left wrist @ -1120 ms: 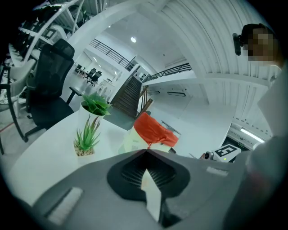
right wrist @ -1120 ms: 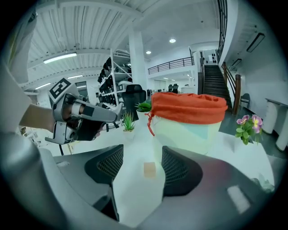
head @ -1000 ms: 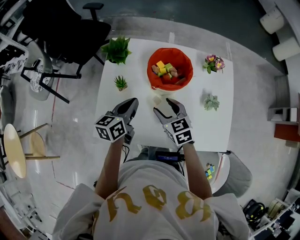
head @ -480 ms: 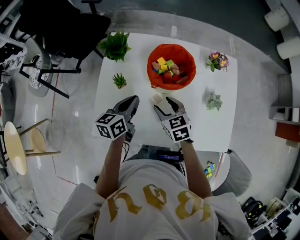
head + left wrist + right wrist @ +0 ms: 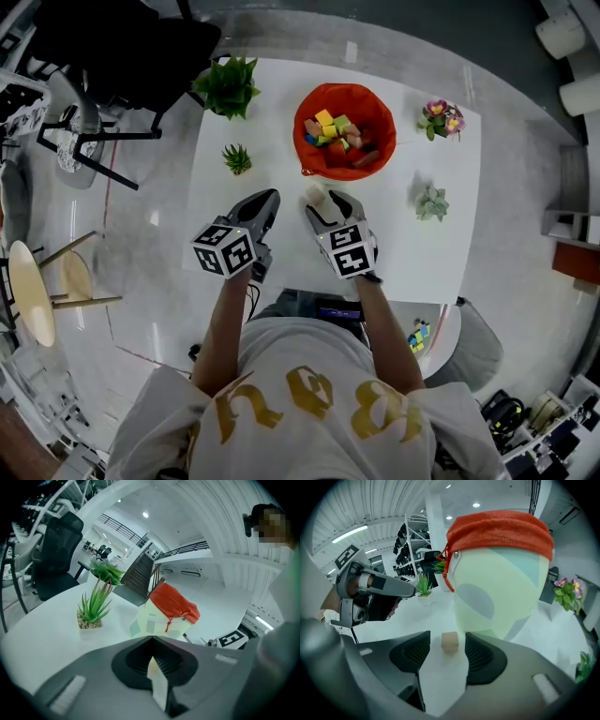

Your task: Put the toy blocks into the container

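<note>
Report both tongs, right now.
Left tongs: closed, nothing held.
Right tongs: open, jaws have just been closing; small tan block sits between them, not gripped.

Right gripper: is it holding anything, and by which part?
The right gripper holds nothing yet: its fingers, just closing, straddle the small tan wooden cube without touching it.

On the white table [image 5: 281,122] before me, a leafy green plant [image 5: 228,86] sits at eleven o'clock and a small spiky plant [image 5: 237,159] at ten. A pink-flowered plant [image 5: 441,119] is at one and a pale succulent [image 5: 431,202] at three. Off the table, a black office chair [image 5: 122,47] stands at eleven and a round wooden stool [image 5: 33,298] at eight.
</note>
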A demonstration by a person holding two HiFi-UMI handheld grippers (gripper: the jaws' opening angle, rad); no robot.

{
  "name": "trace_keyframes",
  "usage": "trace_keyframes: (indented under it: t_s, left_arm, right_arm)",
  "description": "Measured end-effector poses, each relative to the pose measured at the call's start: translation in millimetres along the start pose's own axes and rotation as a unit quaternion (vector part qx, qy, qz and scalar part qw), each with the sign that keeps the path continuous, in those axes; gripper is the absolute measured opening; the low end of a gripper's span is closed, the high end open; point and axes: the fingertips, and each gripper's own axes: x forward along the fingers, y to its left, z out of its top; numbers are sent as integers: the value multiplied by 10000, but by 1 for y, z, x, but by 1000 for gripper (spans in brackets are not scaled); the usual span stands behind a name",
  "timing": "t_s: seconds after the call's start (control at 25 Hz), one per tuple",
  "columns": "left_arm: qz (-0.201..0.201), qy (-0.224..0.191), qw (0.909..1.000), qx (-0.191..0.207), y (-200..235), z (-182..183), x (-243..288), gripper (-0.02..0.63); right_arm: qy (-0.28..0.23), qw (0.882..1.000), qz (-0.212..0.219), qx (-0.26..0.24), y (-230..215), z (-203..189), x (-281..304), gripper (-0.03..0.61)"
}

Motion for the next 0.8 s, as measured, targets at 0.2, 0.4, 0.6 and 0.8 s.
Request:
trace_keyframes:
  t_s: [0.2,0.4,0.6,0.8]
  left_arm:
    - [26,43,10000,-33,4,-2,5,0]
    - [32,72,9999,-84,6,-4,9,0]
    - [38,119,9998,-169,7,-11,9,0]
    - [53,152,9997,-175,11,-12,8,0]
  right_arm:
    - [102,9999,24,43,-1,-4,7,257]
    - [122,9998,86,122,-1,-8,13,253]
    - [194,9996,131,127,2,-9,18,247]
    - [238,9996,113,102,2,-10,21,244]
